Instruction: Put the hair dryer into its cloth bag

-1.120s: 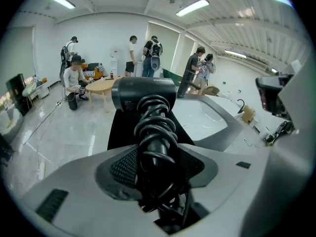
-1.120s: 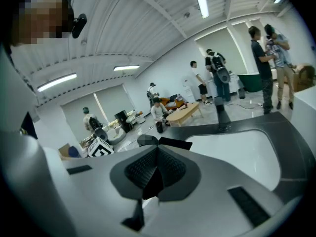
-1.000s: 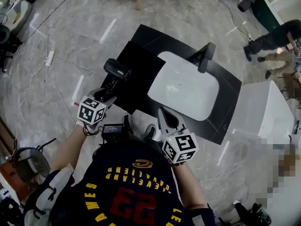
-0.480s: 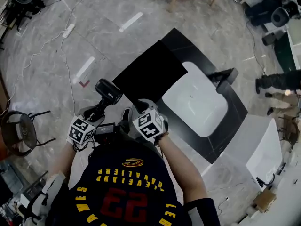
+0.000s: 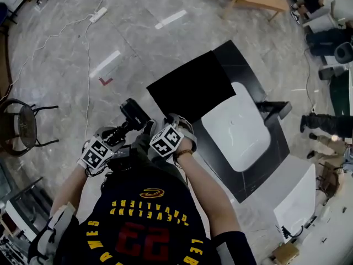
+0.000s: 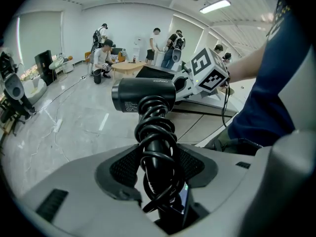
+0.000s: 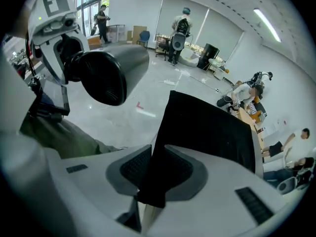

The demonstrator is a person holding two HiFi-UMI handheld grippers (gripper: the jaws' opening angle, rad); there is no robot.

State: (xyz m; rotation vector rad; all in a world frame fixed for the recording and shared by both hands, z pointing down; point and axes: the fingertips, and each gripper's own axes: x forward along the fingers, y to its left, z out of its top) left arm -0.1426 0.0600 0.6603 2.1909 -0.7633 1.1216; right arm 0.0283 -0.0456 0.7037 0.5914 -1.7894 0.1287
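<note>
Left gripper [image 6: 157, 169] clamped on cord-wrapped handle of black plastic hair dryer [image 6: 143, 94], held just left of bag's near corner. Right gripper [image 7: 155, 172] jaws just opening, slightly apart, with corner of flat black cloth bag [image 7: 207, 132] between them. Dryer likely rigid, top-heavy. Bag looks limp, light: pinch mouth hem.

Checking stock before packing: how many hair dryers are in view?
1: the hair dryer, its cord wound round the handle, is clamped in the left claw. No other shows in any view.
</note>
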